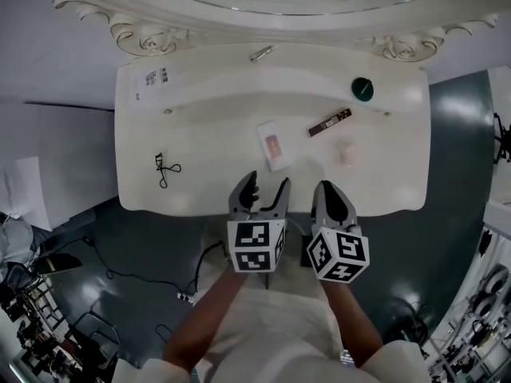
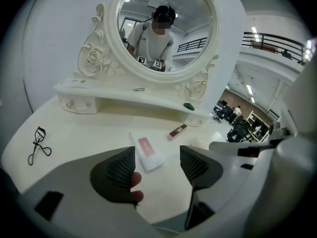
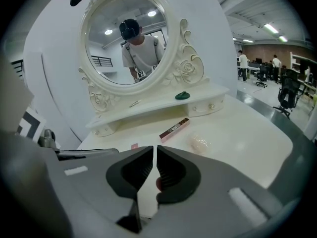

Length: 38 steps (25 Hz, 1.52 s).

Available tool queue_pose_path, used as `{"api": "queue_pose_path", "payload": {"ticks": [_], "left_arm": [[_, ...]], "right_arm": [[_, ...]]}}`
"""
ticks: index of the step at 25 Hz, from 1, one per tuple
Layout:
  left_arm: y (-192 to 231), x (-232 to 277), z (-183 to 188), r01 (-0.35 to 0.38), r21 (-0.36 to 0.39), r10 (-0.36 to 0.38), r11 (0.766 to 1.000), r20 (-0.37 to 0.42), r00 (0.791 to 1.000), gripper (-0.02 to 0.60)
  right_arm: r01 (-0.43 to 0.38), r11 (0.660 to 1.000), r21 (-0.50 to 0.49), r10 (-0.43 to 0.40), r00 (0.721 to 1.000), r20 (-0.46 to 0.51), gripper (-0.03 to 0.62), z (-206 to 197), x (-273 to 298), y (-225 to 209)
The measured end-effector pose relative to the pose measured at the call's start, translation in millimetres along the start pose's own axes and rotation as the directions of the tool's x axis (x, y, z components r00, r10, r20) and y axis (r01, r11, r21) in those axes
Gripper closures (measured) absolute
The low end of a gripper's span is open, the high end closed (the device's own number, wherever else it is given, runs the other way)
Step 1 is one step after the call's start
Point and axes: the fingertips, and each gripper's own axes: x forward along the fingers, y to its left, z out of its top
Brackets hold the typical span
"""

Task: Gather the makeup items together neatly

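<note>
On the white vanity table point(image 1: 200, 134) lie a flat white box with a pink label point(image 1: 274, 144) point(image 2: 147, 150), a brown tube point(image 1: 330, 122) point(image 3: 174, 129), a pale translucent lump point(image 1: 346, 152) point(image 3: 200, 143) and, far left, a black eyelash curler point(image 1: 165, 168) point(image 2: 37, 144). A green round item point(image 1: 362, 88) point(image 3: 182, 95) and a silver stick point(image 1: 260, 53) rest on the raised shelf. My left gripper point(image 1: 267, 182) point(image 2: 157, 165) hovers at the table's front edge, just short of the white box, open and empty. Beside it my right gripper point(image 1: 327, 187) point(image 3: 155, 162) is shut on nothing.
An ornate oval mirror point(image 2: 166, 29) rises behind the shelf point(image 1: 239, 74). A printed label point(image 1: 156, 78) lies on the shelf's left end. The table's curved front edge point(image 1: 184, 207) runs just under both grippers. Cables point(image 1: 152, 278) trail on the dark floor below.
</note>
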Motion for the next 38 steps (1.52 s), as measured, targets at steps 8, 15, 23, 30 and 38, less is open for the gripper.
{"api": "queue_pose_path", "payload": {"ticks": [8,15,23,30,38], "left_arm": [[5,26,-3,-0.090,-0.054,0.089,0.994,-0.024,0.996,0.276],[7,49,-12,-0.129,-0.076,0.124,0.989,-0.068,0.990,0.276],[20,73,-17,-0.223,-0.070,0.214,0.972,-0.108,0.971,0.276],[23,87,-25,-0.256,-0.055,0.244,0.965,-0.163,0.956,0.276],[27,87,-24,-0.302,-0.019,0.295,0.953,-0.169,0.941,0.279]], "right_arm": [[0.001,1.000,-0.004,-0.001,1.000,-0.017,0.572,-3,5,-11],[-0.005,1.000,0.004,0.005,0.999,-0.032,0.572,-9,11,-17],[-0.015,1.000,-0.001,0.015,0.999,-0.043,0.572,-10,15,-21],[-0.010,1.000,0.009,0.011,0.998,-0.055,0.572,-12,17,-29],[-0.010,1.000,0.024,0.012,0.998,-0.056,0.572,-12,18,-31]]}}
